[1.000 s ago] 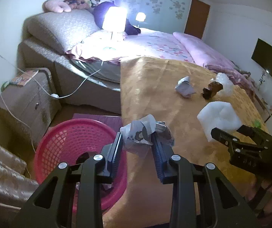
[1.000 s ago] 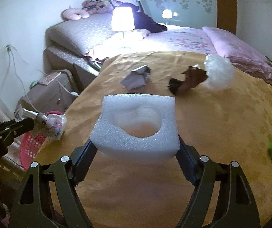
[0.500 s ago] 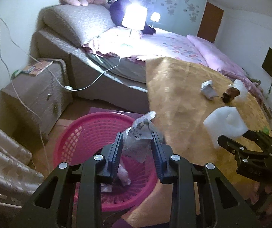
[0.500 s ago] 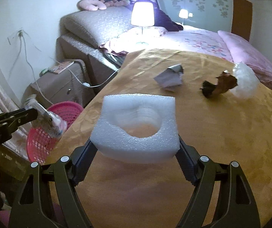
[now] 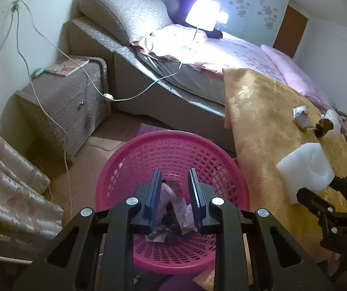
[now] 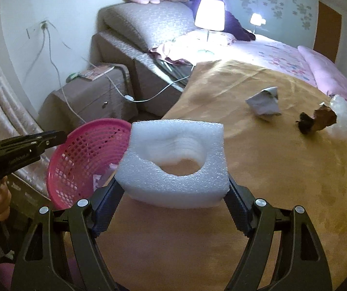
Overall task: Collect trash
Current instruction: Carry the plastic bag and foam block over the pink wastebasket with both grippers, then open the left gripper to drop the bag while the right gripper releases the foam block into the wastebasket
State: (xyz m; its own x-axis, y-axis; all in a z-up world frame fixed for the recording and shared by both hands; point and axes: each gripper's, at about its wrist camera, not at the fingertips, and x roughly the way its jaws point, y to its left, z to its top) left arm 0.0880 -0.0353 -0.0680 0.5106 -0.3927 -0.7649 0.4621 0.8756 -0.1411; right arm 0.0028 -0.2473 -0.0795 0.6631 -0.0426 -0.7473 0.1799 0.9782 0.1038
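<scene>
Crumpled printed wrappers lie in the round pink plastic basket on the floor by the bed. Left gripper hangs over it, jaws apart, empty. Right gripper clamps a white foam block w/ a round hollow above the gold bedspread.

Swung off the gold bedspread and out over the pink basket, the left gripper. Jaws parted since a second ago and now held nothing; crumpled wrapper dropped among the scraps at the basket's bottom. Carried leftward toward the bed's edge, the right gripper with the white foam block, the basket now just beside it.
</scene>
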